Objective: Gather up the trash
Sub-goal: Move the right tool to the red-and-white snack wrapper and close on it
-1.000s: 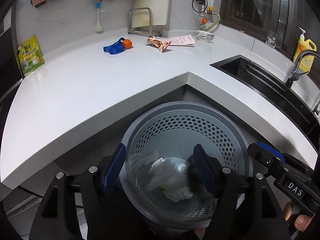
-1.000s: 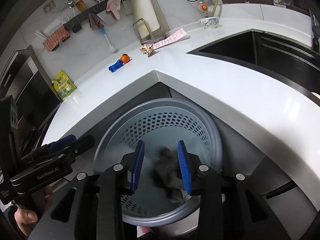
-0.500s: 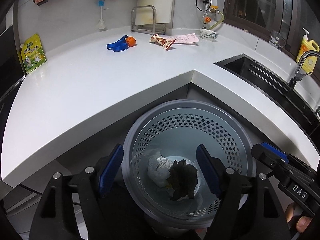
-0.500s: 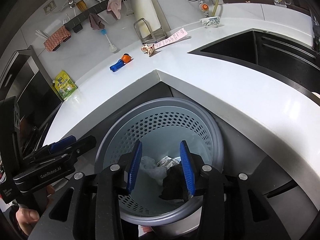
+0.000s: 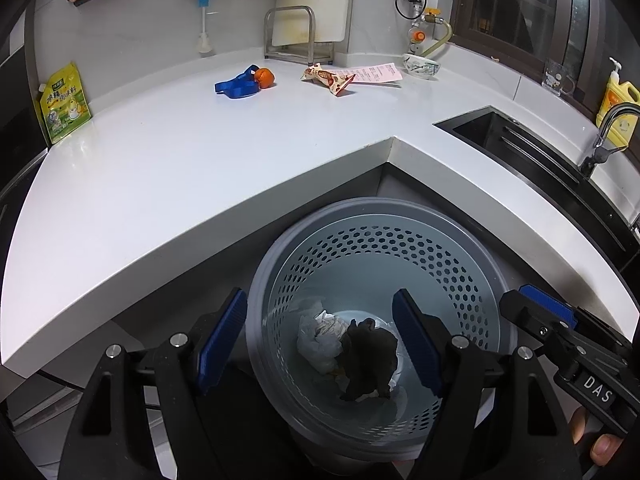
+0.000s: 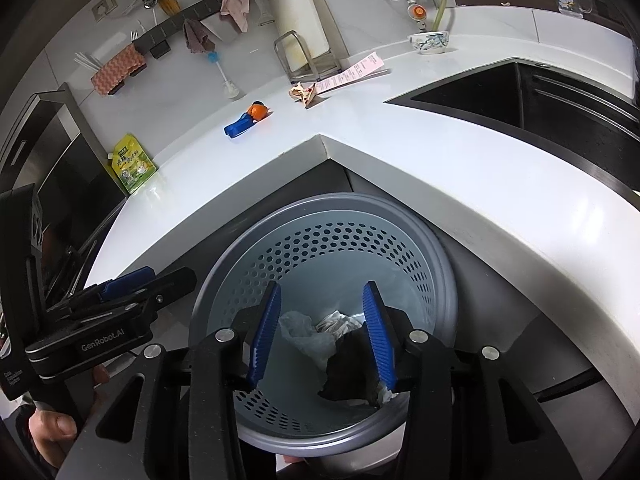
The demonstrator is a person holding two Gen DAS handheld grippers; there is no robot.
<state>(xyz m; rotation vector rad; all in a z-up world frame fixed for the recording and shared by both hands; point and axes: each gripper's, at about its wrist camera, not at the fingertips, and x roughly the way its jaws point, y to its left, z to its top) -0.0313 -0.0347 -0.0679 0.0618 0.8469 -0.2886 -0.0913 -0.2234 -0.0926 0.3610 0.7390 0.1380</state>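
Down in the perforated grey bin (image 5: 472,280): a crumpled black wad (image 5: 370,358) against white paper scraps (image 5: 320,334), beneath left tongs (image 5: 320,344) and right tongs (image 6: 322,330), both wide and empty.

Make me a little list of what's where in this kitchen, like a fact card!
bin: grey holed trash bin below the counter corner
in bin: white crumpled paper and dark crumpled wad
on counter: snack wrapper, pink receipt, blue strap with orange ball
left gripper: open, empty, over bin
right gripper: open, empty, over bin
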